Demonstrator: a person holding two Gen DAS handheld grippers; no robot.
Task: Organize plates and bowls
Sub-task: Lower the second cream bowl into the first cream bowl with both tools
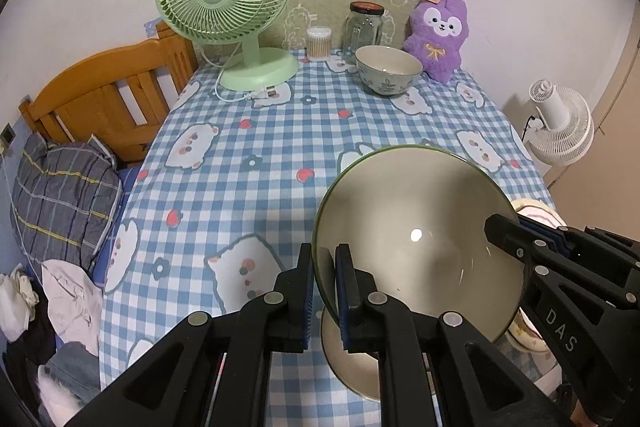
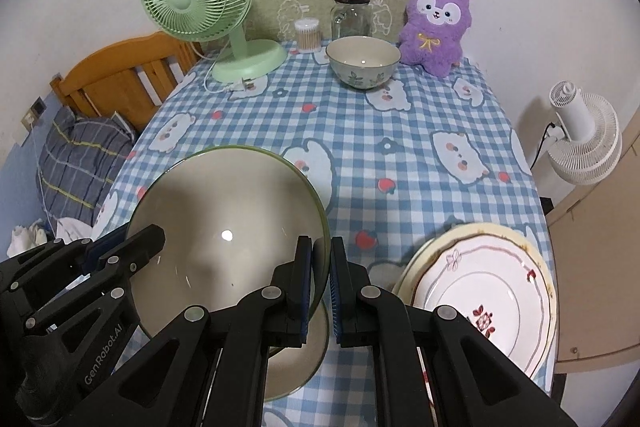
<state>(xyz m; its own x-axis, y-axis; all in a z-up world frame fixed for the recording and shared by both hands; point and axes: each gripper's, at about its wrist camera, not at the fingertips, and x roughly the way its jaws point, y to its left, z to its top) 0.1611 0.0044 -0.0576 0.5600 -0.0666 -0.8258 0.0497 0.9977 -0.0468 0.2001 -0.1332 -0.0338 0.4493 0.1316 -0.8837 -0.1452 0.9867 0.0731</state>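
Big bowl [image 1: 416,227] is mid-carry above the tablecloth [image 1: 248,143] — left gripper [image 1: 325,291] and right gripper [image 2: 320,283] both clenched on its rim, opposite sides. Next, likely: nest it with small bowl [image 2: 363,61] or set by plates [image 2: 484,291], releasing together. Bowl's underside is hidden; plates are cut off.

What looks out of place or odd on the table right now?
The fan's plug and cord lie loose on the tablecloth, unplugged. The green-rimmed bowl is off the table, tilted, with the left gripper and right gripper clamped on opposite rims. Nothing looks spilled or broken.
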